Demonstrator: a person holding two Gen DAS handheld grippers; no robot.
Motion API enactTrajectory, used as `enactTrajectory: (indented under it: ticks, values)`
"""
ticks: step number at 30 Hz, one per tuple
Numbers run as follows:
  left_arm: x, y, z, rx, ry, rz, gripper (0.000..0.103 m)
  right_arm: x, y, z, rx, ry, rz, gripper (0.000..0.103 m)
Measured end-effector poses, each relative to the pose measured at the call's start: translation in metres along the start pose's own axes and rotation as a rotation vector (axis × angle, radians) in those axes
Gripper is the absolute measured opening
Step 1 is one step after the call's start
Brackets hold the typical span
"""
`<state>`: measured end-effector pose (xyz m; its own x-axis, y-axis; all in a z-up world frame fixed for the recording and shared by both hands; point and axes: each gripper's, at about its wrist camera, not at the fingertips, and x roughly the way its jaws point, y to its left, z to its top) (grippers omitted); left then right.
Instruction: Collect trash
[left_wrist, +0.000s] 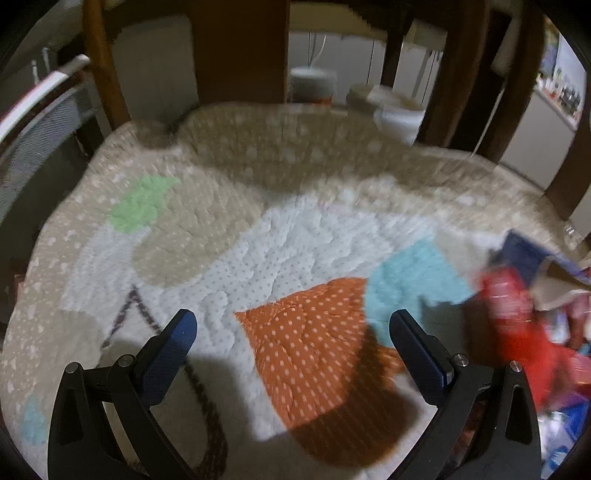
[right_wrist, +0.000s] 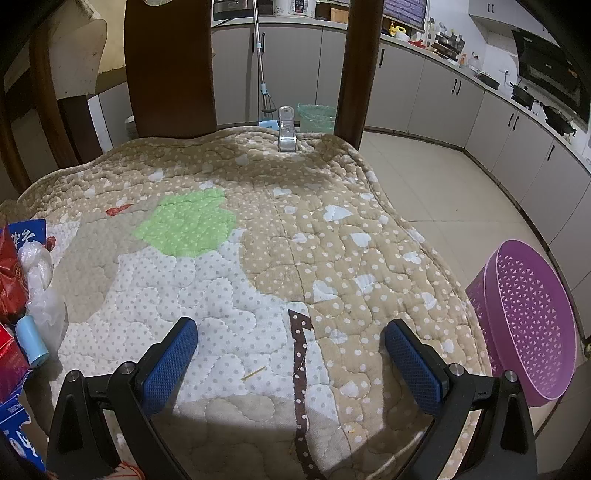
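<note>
Below, wide quilted mat (right_wrist: 258, 266) spread over pale tile floor (right_wrist: 424, 177), scalloped edge running along the right side and curving round at the far end. Plenty of bare mat between and ahead of both tools. Far edge hemmed by dark wooden furniture legs (right_wrist: 170, 70), a small clear clip-like object (right_wrist: 287, 138) sitting right at that border. Beyond the right edge, open tile up to a run of grey cabinets (right_wrist: 443, 88); just beside the mat's near right edge, purple perforated basket (right_wrist: 528, 325) tipped on its side, mouth facing the mat.

Right gripper (right_wrist: 291, 354): jaws spread as wide as they go, blue pads apart, nothing between them, pointing steeply down at the mat. Left gripper (left_wrist: 293, 345): likewise fully spread and empty, over the orange patch (left_wrist: 314, 350).

Trash pile (right_wrist: 26, 280) heaped at the mat's left edge in the right wrist view, at the right edge in the blurred left wrist view (left_wrist: 517, 295): red wrapper (right_wrist: 11, 273), crumpled clear plastic (right_wrist: 40, 280), blue carton (right_wrist: 27, 230). Light blue roll (right_wrist: 31, 341) lying flat, long axis running near-to-far, near end angled slightly rightward. Thin yellow sliver (right_wrist: 253, 373) alone on the mat between the right gripper's fingers, slanted up to the right.
</note>
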<state>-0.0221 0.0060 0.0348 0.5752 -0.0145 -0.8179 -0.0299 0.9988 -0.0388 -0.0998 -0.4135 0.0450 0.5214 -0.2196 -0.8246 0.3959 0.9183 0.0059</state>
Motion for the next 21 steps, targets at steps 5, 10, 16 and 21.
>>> enactTrajectory:
  ticks: [5, 10, 16, 21]
  values:
    - [-0.063, -0.006, -0.009, 0.019, -0.111, -0.008, 0.103, 0.002, 0.002, 0.005, -0.031, 0.063, 0.029, 0.103]
    - [-0.127, -0.024, -0.034, 0.094, -0.195, 0.015, 0.103, -0.015, -0.001, 0.005, -0.014, 0.115, 0.095, 0.085]
    - [-0.172, -0.040, -0.078, 0.112, -0.192, 0.021, 0.103, -0.086, 0.020, -0.025, -0.092, 0.014, 0.173, 0.084]
    - [-0.223, -0.047, -0.100, 0.069, -0.196, -0.013, 0.103, -0.150, 0.033, -0.053, -0.059, -0.022, 0.263, 0.084]
